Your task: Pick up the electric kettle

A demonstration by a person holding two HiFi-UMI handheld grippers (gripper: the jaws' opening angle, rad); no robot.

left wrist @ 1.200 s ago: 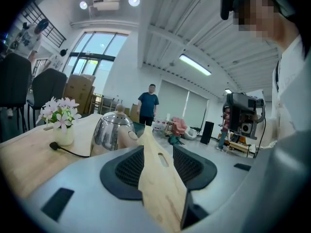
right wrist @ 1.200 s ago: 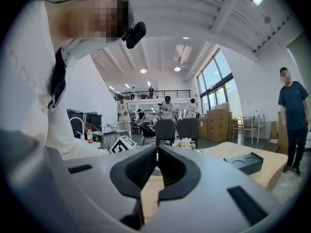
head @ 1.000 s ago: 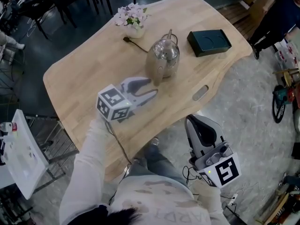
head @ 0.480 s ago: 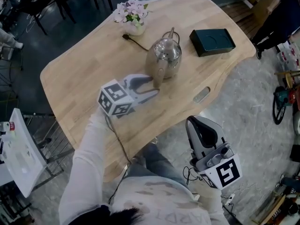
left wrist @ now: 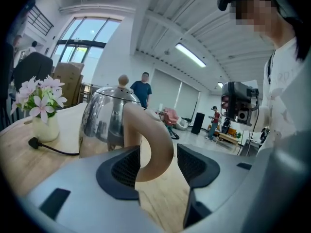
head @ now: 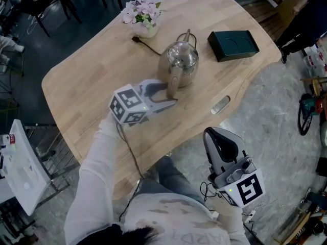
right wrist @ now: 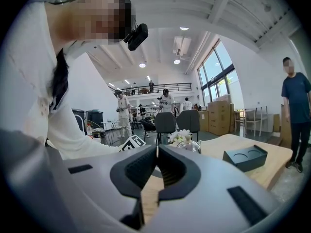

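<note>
**Fingers: L pair opening round kettle handle, R pair shut**

L gripper fingers are spreading, w/ the kettle's tan handle standing between them. In the left gripper view the handle sits close against the L-hand pad, w/ a clear gap to the other pad, so nothing is clamped. The gripper reaches in over the table from the near side, on a white sleeve.

Behind it, near the table's far edge, a vase of pink & white flowers stands. A black cord runs from beside the vase toward the kettle.

Kettle stands upright on the wood approx mid-table, shiny steel body, knob on the lid, handle facing the L gripper.

R of the kettle & apart from it, a dark tray w/ round recesses lies flat near the table's R edge.

R gripper is off the table, over the grey floor, well apart from the kettle. Its pads are pressed together, nothing between them.
</note>
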